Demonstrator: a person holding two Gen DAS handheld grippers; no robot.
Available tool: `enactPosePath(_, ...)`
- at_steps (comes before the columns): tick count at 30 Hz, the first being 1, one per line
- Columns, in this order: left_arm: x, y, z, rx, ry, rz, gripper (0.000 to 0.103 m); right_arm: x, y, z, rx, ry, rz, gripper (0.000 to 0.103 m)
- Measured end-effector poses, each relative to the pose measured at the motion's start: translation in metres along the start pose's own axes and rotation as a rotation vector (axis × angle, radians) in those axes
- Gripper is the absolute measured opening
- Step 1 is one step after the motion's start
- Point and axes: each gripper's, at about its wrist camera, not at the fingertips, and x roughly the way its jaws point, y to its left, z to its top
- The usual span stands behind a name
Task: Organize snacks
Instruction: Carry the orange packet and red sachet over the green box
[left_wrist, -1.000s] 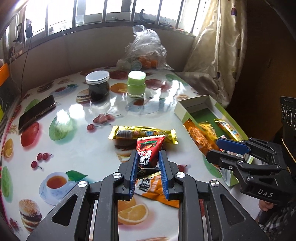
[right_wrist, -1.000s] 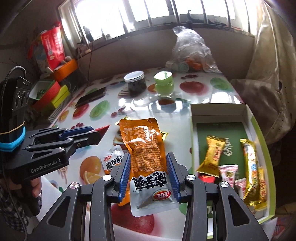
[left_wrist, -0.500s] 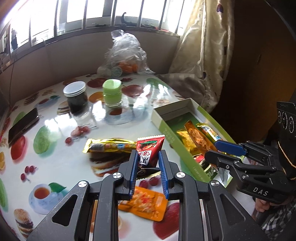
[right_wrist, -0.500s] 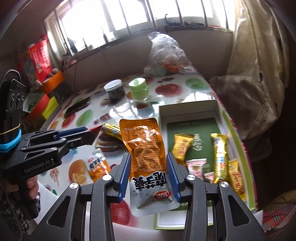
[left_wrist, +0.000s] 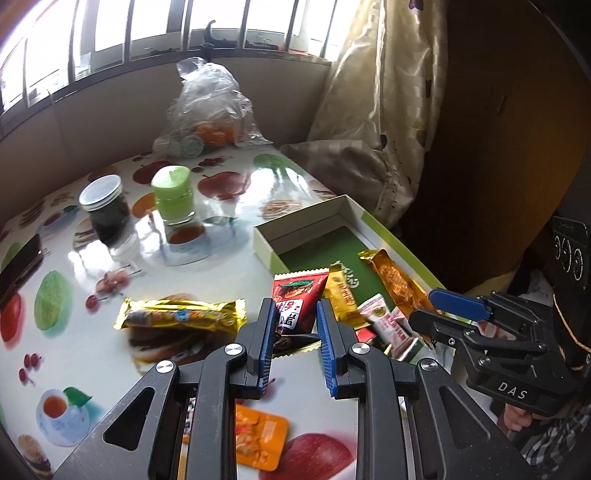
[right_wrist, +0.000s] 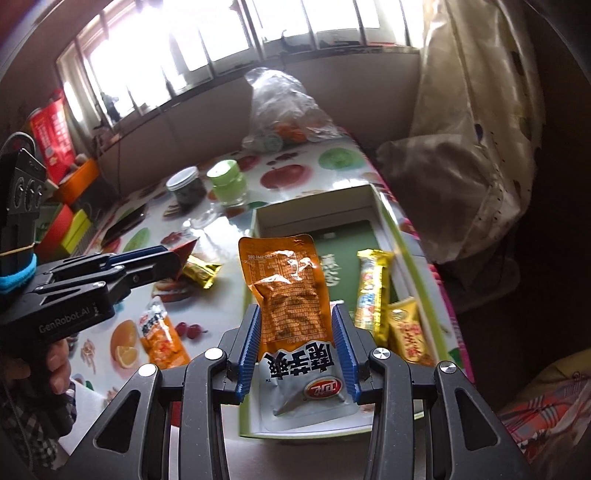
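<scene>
Left gripper (left_wrist: 295, 332) clamps red packet (left_wrist: 297, 301); right gripper (right_wrist: 295, 343) clamps orange pouch (right_wrist: 291, 295), seen right-wrist only.

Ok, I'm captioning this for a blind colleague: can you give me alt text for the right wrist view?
The right gripper holds an orange-and-silver snack pouch upright between its blue fingers, above a green-rimmed box with other snacks in it. On the left, the left gripper holds a red packet over the fruit-print table, where a few snacks lie loose.
</scene>
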Motion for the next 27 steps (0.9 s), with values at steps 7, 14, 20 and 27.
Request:
enactPosePath(7, 0.014, -0.013, 0.004, 0.013, 0.019, -0.016, 0.024, 0.0, -0.017, -0.004, 0.03, 0.007, -0.032, 0.037)
enactPosePath(14, 0.032, -0.023, 0.006, 0.016, 0.042, -0.032, 0.024, 0.005, -0.028, -0.009, 0.031, 0.012, -0.093, 0.037)
enactPosePath(20, 0.046, -0.034, 0.005, 0.028, 0.07, -0.041, 0.024, 0.01, -0.03, -0.008, 0.012, 0.001, -0.142, 0.038)
enactPosePath(27, 0.058, -0.039, 0.007, 0.03, 0.09, -0.034, 0.024, 0.018, -0.033, -0.007, -0.011, -0.004, -0.2, 0.039)
